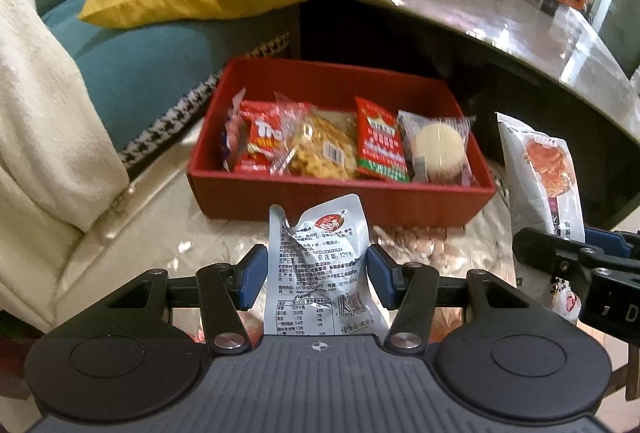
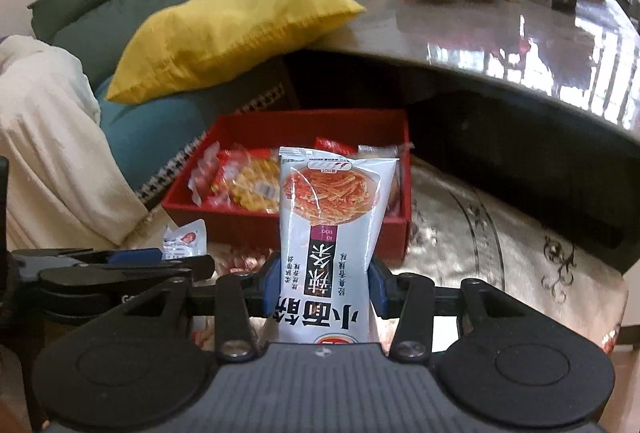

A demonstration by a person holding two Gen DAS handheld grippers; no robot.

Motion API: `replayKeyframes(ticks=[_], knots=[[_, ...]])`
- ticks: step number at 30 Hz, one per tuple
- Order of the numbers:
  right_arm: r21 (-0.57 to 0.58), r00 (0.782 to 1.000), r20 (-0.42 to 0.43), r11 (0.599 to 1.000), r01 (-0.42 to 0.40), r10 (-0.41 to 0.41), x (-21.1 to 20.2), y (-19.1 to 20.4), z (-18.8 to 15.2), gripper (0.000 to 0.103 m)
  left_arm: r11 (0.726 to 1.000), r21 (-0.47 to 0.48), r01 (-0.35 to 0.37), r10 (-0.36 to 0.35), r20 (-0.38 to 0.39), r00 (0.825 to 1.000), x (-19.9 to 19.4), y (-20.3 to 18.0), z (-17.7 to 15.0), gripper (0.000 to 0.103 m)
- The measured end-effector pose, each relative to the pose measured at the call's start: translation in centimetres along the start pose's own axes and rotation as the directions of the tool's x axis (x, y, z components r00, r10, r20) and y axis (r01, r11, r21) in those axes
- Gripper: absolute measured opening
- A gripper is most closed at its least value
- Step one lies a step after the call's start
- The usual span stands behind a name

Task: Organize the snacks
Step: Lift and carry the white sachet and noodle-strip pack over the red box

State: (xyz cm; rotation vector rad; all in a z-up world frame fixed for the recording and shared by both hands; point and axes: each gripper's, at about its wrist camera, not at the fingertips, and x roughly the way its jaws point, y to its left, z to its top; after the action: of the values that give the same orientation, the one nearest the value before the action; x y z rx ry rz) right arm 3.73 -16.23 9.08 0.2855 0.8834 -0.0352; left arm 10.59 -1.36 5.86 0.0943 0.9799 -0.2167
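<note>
Left tool (image 1: 316, 275) clamps a crinkled silver snack packet (image 1: 320, 269) between its blue pads, holding it upright just in front of the red box (image 1: 340, 199), and the right tool (image 2: 325, 287) squeezes a tall white spicy-strip pouch (image 2: 332, 233) the same way, near the box's right front corner. Inside that box, on the patterned floor beside the sofa, five snacks lie in a row: red packets, a clear bag of yellow crisps (image 1: 324, 149) and a wrapped round cake (image 1: 438, 149).
</note>
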Motion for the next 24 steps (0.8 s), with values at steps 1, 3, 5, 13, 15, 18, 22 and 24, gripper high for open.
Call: replayKeyframes(ticks=[1,3,5,13,15,18,22,24], knots=[[-0.003,1.0,0.008,1.0,-0.003,0.003,-0.1,0.2,0.2,0.041,1.0,-0.001,-0.003,0.003,0.01,1.0,-0.2,0.1,0.2,0.062],[-0.009,1.0,0.022,1.0,-0.007,0.007,-0.3,0.5,0.7,0.041,1.0,-0.003,-0.007,0.007,0.027,1.0,-0.5,0.1,0.6,0.062],[-0.014,0.999,0.034,1.0,-0.01,0.011,-0.4,0.7,1.1,0.041,1.0,-0.007,-0.009,0.009,0.042,0.999,-0.7,0.1,1.0,0.062],[-0.015,0.997,0.068,1.0,-0.02,0.021,-0.7,1.1,2.0,0.041,1.0,-0.022,-0.011,0.012,0.078,0.997,-1.3,0.1,2.2,0.062],[-0.014,0.996,0.084,1.0,-0.023,0.024,-1.0,1.1,2.5,0.041,1.0,-0.024,-0.012,0.014,0.09,0.996,-1.5,0.1,2.6,0.062],[-0.005,0.993,0.111,1.0,-0.028,0.028,-1.3,1.0,3.3,0.041,0.999,-0.031,-0.017,0.02,0.112,0.993,-1.9,0.2,3.3,0.062],[0.003,0.99,0.142,1.0,-0.026,0.025,-1.6,0.8,4.5,0.041,0.999,-0.045,-0.026,0.032,0.136,0.99,-2.3,0.3,4.3,0.062],[0.006,0.988,0.155,1.0,-0.027,0.025,-1.6,0.7,5.0,0.041,0.998,-0.053,-0.03,0.038,0.148,0.988,-2.3,0.4,4.8,0.062]])
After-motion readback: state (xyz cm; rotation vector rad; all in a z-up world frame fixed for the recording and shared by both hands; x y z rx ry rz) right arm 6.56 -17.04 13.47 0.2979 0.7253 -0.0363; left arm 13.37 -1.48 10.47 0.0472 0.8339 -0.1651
